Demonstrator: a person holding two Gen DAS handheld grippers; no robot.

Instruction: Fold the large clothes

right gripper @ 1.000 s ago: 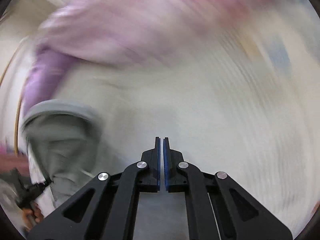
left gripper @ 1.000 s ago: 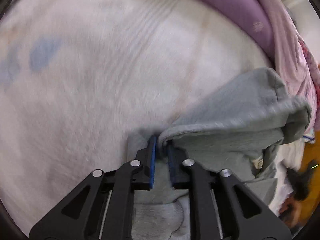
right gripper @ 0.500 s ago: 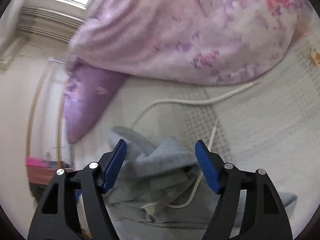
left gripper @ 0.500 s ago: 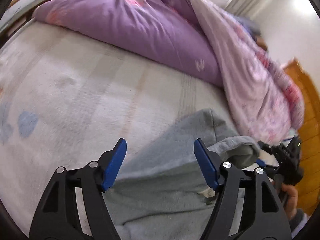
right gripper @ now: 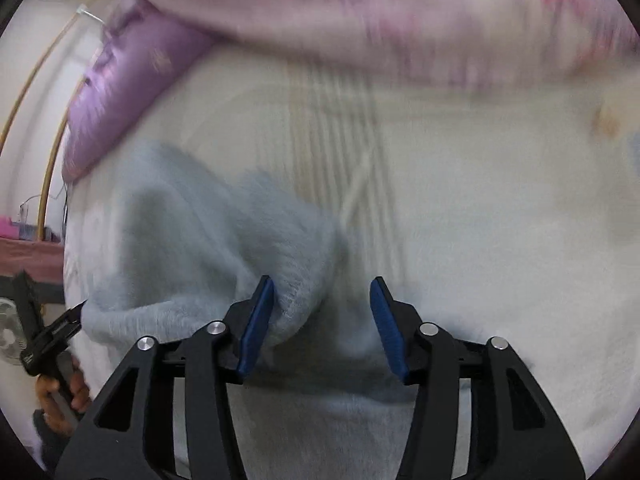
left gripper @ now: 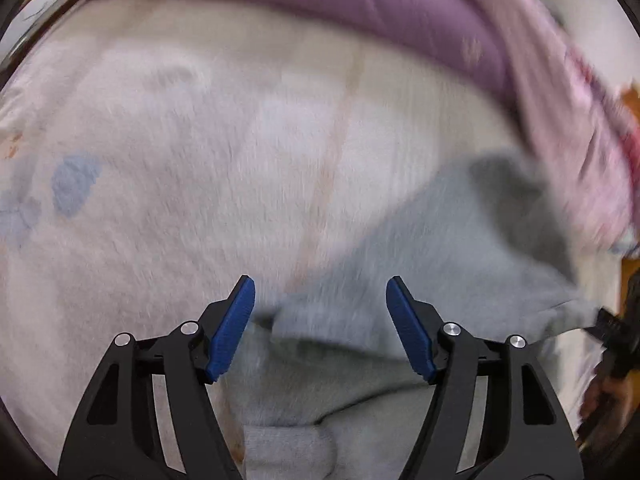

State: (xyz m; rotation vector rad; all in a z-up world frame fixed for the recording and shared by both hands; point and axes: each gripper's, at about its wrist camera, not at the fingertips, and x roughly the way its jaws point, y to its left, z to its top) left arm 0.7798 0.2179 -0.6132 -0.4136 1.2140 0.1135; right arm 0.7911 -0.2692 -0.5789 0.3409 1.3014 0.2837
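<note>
Sweatshirt, grey and rumpled, lies on the pale bed sheet, and half a second ago both views were sharp and tipped up toward the bedding; now both are blurred and look down at the cloth. A second ago the left hand-held gripper was pinched on a fold of the grey cloth and the right hand-held gripper was pressed together; both now stand spread wide, holding nothing.

In the left wrist view the sweatshirt fills the space between the blue pads and runs off to the right, with a folded edge crossing just below the tips. The purple pillow and pink floral quilt lie along the far side of the bed.

In the right wrist view a bunched end of the sweatshirt pushes in between the fingers, right beside the left pad; whether it touches cannot be told through the blur. The rest spreads to the left, toward the other gripper at the frame edge.
</note>
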